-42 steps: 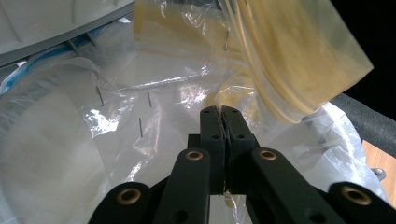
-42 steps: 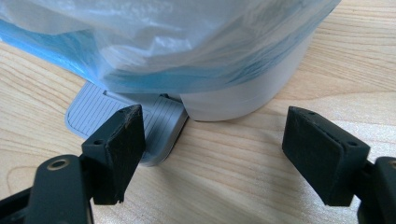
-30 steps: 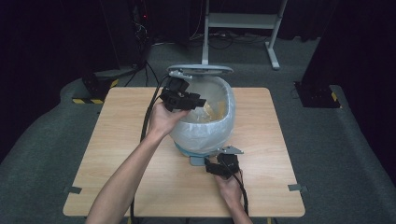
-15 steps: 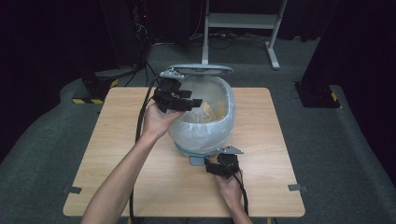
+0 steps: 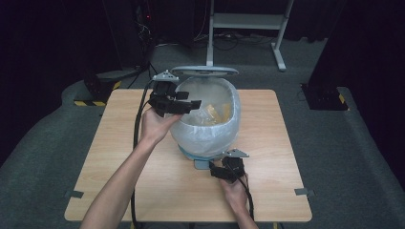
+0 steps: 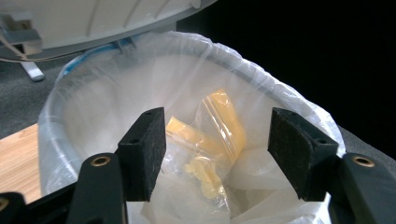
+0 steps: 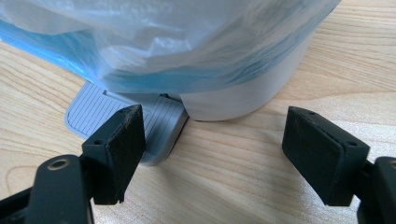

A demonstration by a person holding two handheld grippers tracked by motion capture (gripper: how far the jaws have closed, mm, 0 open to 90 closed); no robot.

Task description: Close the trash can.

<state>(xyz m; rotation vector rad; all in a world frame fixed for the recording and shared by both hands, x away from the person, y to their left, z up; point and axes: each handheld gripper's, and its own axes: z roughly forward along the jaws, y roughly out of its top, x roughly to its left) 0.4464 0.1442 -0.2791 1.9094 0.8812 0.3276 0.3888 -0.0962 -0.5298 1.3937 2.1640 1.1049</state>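
Resting low on the counter (image 5: pixel 119 181), the right tool (image 5: pixel 224 172) gapes wide, its jaws straddling the bin's grey pedal (image 7: pixel 135 121). Farther off, the left tool (image 5: pixel 184 106), jaws just opening and empty, hovers over the lined bin (image 5: pixel 210 138), where a yellow bag (image 6: pixel 219 130) lies inside.

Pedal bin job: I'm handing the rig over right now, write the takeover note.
Left tool: jaws have just been opening, nothing between them, over the bin mouth.
Right tool: open, one jaw on the grey pedal at the bin's base.
Lid up; clear bag with yellow contents lies inside the white liner.
Done: the bag appears dropped in.
Left, probably: withdraw the left tool, release the pedal so the lid closes.
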